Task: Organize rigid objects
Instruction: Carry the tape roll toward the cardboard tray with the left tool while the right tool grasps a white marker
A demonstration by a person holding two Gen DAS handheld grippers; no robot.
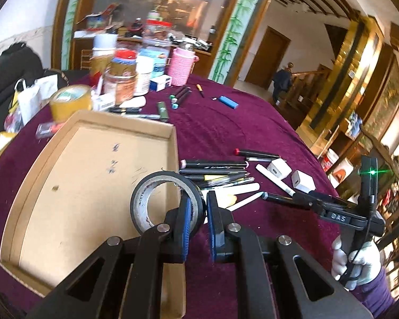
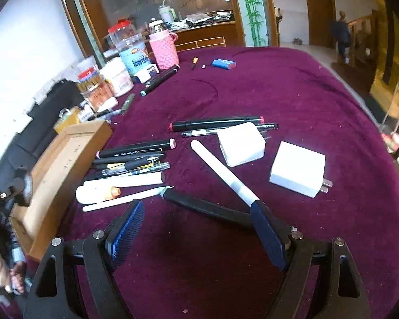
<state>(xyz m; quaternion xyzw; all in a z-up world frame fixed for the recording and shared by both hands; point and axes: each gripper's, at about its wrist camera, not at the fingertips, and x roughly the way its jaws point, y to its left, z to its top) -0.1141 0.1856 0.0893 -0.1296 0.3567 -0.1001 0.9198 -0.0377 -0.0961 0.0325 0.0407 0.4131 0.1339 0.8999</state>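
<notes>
Your left claw [image 1: 198, 207] is clenched on the wall of a black tape roll [image 1: 163, 202], one finger inside the ring and the other outside, and it holds the roll tilted above the right rim of the shallow cardboard tray [image 1: 93, 175], near the tray's front right corner. The tray sits on the bench [image 1: 239, 122], which is draped in dark purple cloth, toward its left side. Your right claw [image 2: 196, 228] stands released, jaws wide, low over the cloth with nothing pressed between the pads; a black-handled tool [image 2: 207, 207] and a long white pen [image 2: 226, 175] lie on the bench just ahead of its fingers. Just right of the tray lies a heap of black markers and pens [image 1: 215, 171] with a few white sticks. Two white charger blocks [image 2: 297, 172] rest farther right, apart from each other. A blue lighter [image 1: 228, 102] lies alone toward the far edge. Jars and a pink knitted bottle sleeve [image 1: 182, 66] crowd the far left corner, with a yellow tape roll [image 1: 70, 102] just beyond the tray's far rim.
</notes>
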